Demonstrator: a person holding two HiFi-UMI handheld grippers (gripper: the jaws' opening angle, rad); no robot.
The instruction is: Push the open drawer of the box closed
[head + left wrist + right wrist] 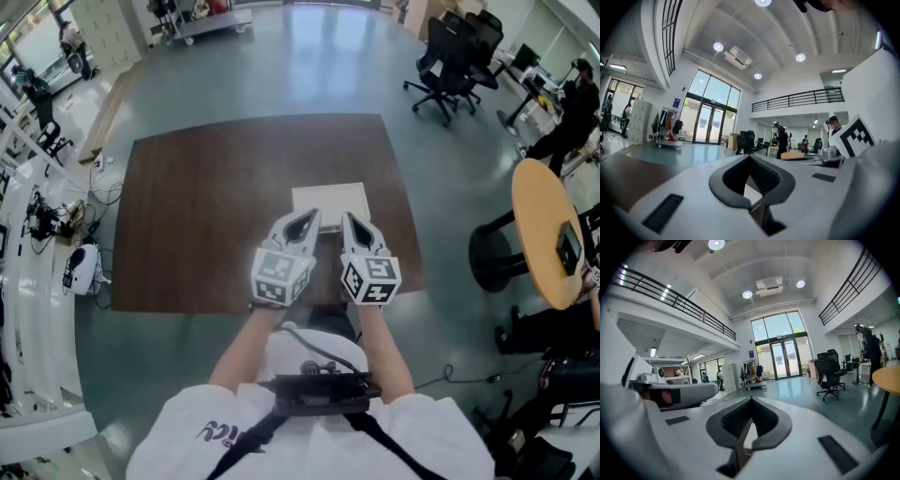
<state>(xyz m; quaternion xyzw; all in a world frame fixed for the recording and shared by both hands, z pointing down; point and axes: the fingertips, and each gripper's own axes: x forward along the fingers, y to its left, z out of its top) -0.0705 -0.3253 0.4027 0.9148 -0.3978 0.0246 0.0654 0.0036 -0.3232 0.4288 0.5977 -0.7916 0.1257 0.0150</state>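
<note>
White box (330, 199) lies flat near the table's middle, its long side running left to right, just beyond both gripper tips; I can't make out its drawer side. Left gripper (308, 217) has its jaws together and empty, and right gripper (348, 219) is likewise pinched on nothing. Matte dark-brown table (206, 216), glossy grey-green floor (281, 75), black office chairs (450, 56) beyond.

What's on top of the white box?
Nothing shows on the white box: its top looks bare. The left gripper and right gripper cover its near edge, so any drawer there is hidden.

White box (330, 202), dark brown table (206, 216), grey-green floor (281, 66)
</note>
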